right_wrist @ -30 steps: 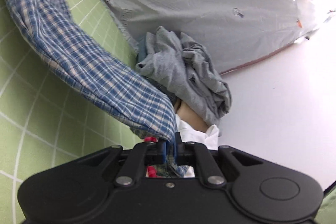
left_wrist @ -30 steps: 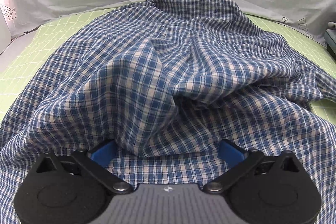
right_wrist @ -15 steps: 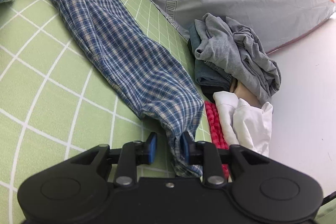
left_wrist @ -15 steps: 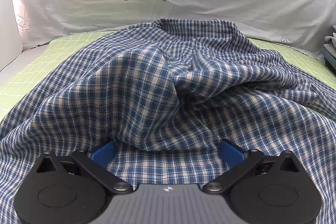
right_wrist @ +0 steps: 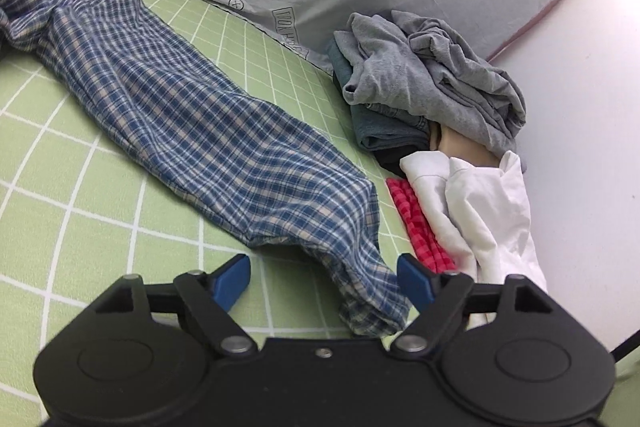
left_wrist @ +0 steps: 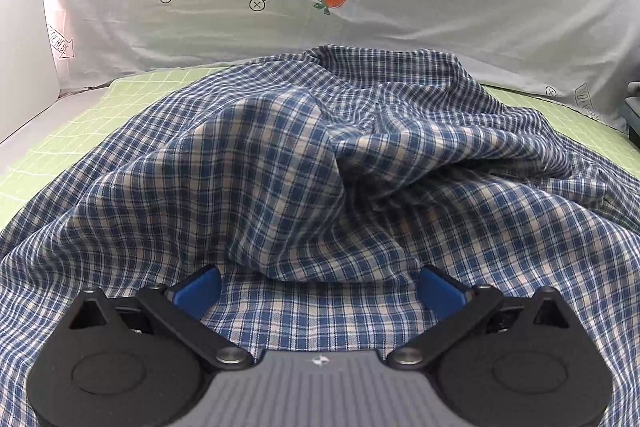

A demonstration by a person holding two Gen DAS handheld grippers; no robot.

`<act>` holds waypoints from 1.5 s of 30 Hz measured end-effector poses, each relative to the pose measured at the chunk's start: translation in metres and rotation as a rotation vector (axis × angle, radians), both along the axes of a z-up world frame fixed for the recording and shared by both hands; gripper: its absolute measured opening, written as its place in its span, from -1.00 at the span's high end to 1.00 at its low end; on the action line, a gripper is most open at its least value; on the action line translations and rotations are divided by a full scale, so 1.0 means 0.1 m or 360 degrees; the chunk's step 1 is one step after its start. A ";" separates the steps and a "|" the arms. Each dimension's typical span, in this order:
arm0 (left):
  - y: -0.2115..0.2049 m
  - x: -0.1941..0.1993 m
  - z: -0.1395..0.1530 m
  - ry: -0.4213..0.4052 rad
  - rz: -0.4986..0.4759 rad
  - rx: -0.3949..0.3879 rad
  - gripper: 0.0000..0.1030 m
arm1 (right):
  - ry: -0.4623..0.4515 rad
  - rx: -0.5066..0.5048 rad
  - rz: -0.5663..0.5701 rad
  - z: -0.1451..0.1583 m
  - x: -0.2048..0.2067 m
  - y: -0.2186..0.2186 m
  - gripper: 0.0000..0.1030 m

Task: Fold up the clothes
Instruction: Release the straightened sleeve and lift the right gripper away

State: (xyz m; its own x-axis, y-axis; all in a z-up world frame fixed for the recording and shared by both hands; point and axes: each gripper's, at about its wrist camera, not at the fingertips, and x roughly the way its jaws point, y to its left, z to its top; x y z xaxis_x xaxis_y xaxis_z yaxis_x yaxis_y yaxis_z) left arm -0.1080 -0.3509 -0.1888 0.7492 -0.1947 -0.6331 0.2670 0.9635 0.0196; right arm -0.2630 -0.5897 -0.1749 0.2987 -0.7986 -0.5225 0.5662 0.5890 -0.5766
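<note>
Sleeve (right_wrist: 224,147) of plaid shirt (left_wrist: 320,167) flat on green grid mat (right_wrist: 80,219), cuff between jaws of right gripper (right_wrist: 324,277), which have just been opening, pads clear. Left gripper (left_wrist: 320,287) open over crumpled shirt body.

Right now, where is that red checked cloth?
Right wrist view, lower right: the red checked cloth lies on the green mat, between the plaid sleeve and white garment.

You get soft, even light in both views, glare washing out the upper right of the right wrist view, dark fisheye-bent corners.
</note>
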 end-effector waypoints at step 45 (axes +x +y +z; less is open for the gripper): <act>-0.01 0.03 0.00 -0.0002 -0.0009 -0.0002 -1.00 | -0.0121 0.0353 0.0038 0.27 -0.36 -0.59 -0.36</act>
State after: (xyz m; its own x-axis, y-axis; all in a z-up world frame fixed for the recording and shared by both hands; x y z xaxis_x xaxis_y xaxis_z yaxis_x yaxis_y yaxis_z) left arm -0.1054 -0.3514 -0.1890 0.7488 -0.1999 -0.6319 0.2726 0.9619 0.0188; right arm -0.2988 -0.6487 -0.1476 0.3611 -0.6592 -0.6596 0.5874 0.7102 -0.3881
